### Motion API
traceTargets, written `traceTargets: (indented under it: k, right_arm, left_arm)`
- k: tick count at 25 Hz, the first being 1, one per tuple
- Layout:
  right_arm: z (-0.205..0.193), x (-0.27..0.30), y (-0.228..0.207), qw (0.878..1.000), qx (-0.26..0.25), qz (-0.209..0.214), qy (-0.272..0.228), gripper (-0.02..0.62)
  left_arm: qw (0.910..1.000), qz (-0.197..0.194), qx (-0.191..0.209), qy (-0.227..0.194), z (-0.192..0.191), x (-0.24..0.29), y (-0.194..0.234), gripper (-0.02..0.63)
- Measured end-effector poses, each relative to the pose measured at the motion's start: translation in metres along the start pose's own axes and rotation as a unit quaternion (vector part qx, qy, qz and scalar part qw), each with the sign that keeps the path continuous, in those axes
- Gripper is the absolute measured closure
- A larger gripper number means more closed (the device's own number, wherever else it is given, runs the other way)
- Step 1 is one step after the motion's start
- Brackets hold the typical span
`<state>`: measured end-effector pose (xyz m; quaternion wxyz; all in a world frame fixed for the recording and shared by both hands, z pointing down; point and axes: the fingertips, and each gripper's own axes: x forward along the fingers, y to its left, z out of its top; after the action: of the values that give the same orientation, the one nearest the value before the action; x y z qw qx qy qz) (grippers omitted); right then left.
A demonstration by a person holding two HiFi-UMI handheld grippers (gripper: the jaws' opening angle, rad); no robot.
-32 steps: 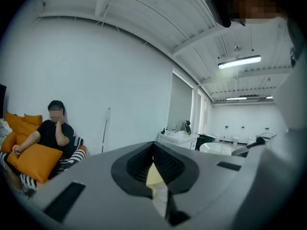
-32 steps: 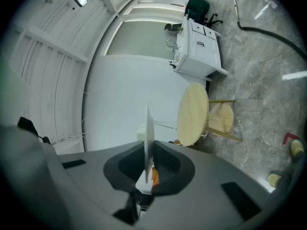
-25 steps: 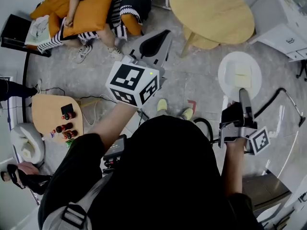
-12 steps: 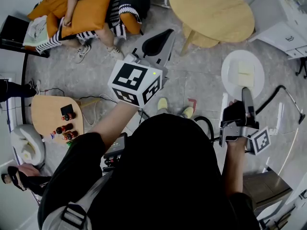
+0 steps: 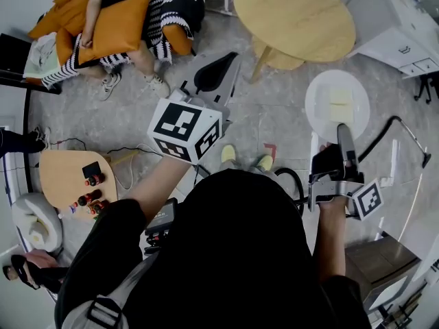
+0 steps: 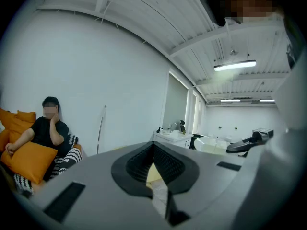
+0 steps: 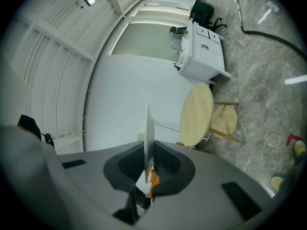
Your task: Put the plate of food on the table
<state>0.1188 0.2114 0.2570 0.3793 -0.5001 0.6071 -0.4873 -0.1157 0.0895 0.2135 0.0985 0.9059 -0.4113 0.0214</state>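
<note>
Grey stone floor fills the head view, with the round wooden table (image 5: 295, 16) at 12 o'clock. We hold the plate of food (image 5: 336, 105) in the right gripper (image 5: 341, 134) at 2 o'clock, apart from the table; the left gripper (image 5: 218, 70) points toward 12.

Left gripper view: fingers (image 6: 168, 163) together, nothing between them.

Right gripper view: fingers (image 7: 166, 162) clamped on the plate's rim, table at 1 o'clock.

We judge the carry to be in hand; next, the plate must come level over the tabletop and be lowered.

Seated person (image 6: 48, 131) hugging orange cushion (image 5: 116, 19), white cabinet (image 5: 394, 19), black hose (image 5: 396, 123) on grey floor (image 5: 274, 108)
</note>
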Motion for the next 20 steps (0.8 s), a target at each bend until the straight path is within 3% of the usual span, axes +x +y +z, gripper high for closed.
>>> traceTargets:
  k: [20]
  right_arm:
    - [-0.054,0.020,0.009,1.000,-0.003,0.000,0.001,0.569]
  left_arm:
    - [0.9997,-0.019,-0.014,-0.010,-0.004,-0.028,0.039,0.600]
